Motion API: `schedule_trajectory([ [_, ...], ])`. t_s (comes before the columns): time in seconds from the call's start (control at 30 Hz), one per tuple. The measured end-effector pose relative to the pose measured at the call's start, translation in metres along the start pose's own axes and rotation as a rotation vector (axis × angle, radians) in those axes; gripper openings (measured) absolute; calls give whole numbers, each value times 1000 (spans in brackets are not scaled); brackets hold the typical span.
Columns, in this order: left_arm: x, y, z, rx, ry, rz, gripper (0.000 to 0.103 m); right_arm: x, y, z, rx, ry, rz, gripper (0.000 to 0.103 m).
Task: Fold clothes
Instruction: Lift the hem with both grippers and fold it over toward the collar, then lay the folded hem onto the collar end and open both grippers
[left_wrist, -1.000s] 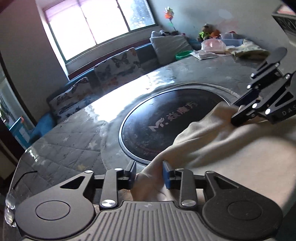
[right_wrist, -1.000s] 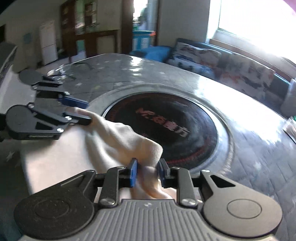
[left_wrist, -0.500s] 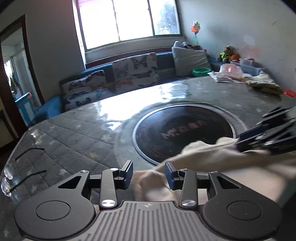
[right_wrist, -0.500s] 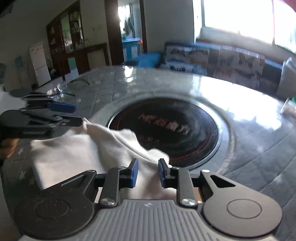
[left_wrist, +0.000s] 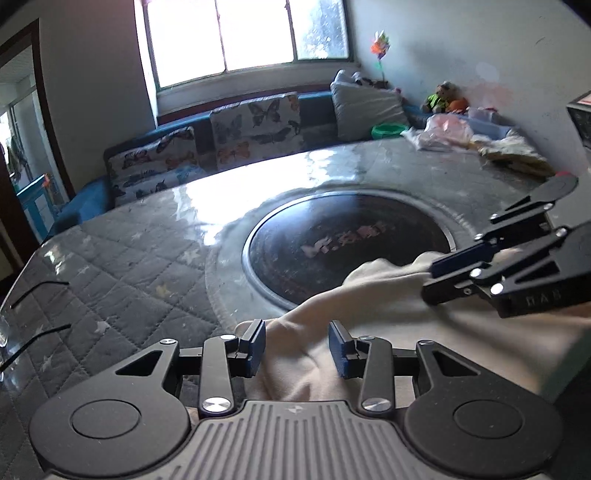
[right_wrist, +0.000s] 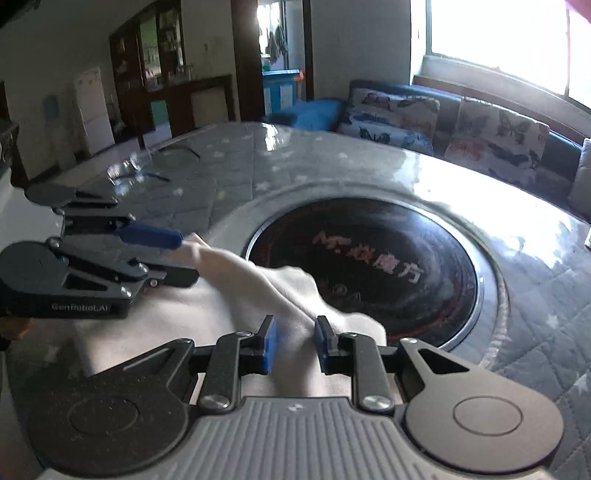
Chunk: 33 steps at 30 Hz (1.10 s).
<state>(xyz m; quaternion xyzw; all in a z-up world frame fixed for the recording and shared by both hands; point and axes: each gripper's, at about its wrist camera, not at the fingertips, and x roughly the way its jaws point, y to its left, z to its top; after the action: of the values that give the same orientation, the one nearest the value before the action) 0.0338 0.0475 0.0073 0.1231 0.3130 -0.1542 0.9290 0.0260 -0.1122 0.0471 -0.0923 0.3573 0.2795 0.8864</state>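
Observation:
A cream garment (left_wrist: 369, 314) lies on the near edge of the round table, its far edge reaching the dark centre disc (left_wrist: 343, 243). My left gripper (left_wrist: 297, 347) is open, with a fold of the cloth lying loose between its blue pads. My right gripper (right_wrist: 293, 345) is open too, with a ridge of the garment (right_wrist: 258, 280) between its pads. Each gripper shows in the other's view: the right one (left_wrist: 443, 277) at the garment's right end, the left one (right_wrist: 177, 254) at its left end.
The table has a grey quilted cover (left_wrist: 122, 266) and a glossy dark disc (right_wrist: 369, 266) in its middle. Bags and clutter (left_wrist: 480, 140) sit at the far right of the table. A sofa with butterfly cushions (left_wrist: 255, 125) stands behind it. Black cables (left_wrist: 37, 295) lie at the left edge.
Both grippers held the garment's corners, lowered them to the table and have opened. The cloth now rests loose between the pads.

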Motion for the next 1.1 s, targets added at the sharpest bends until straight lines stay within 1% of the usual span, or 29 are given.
schedule_trajectory([
  [0.07, 6, 4, 0, -5, 13, 22, 42, 7, -1, -1, -4, 13, -15, 20],
  [0.13, 11, 7, -1, -10, 25, 44, 42, 4, -3, -1, 9, 3, -12, 20],
  [0.2, 9, 11, -1, -14, 17, 54, 42, -8, -6, -4, 16, -15, -17, 20],
  [0.27, 4, 19, 0, -39, 2, 69, 42, -22, -7, -8, 14, -28, -19, 20],
  [0.37, -9, 34, -1, -89, -17, 125, 41, -41, -9, -19, 5, -25, -24, 21],
  [0.43, -21, 40, -4, -111, -19, 127, 41, -59, -9, -28, 7, -30, -13, 22],
  [0.57, -49, 35, -12, -97, -34, 114, 41, -82, -5, -42, 3, -38, -6, 22],
  [0.63, -63, 24, -14, -91, -56, 82, 41, -90, -3, -48, 4, -44, -3, 22],
  [0.77, -76, -2, -19, -72, -80, -11, 41, -99, 1, -59, 26, -41, 21, 22],
  [0.87, -74, -16, -23, -56, -72, -54, 41, -99, 4, -67, 20, -24, 17, 22],
  [0.9, -71, -18, -26, -51, -56, -60, 41, -99, 5, -69, 22, -18, 17, 22],
  [1.0, -57, -18, -35, -37, 1, -44, 42, -95, 3, -78, 37, 11, 3, 22],
  [1.1, -54, -15, -38, -39, 13, -30, 44, -102, -4, -80, 64, 3, 16, 22],
])
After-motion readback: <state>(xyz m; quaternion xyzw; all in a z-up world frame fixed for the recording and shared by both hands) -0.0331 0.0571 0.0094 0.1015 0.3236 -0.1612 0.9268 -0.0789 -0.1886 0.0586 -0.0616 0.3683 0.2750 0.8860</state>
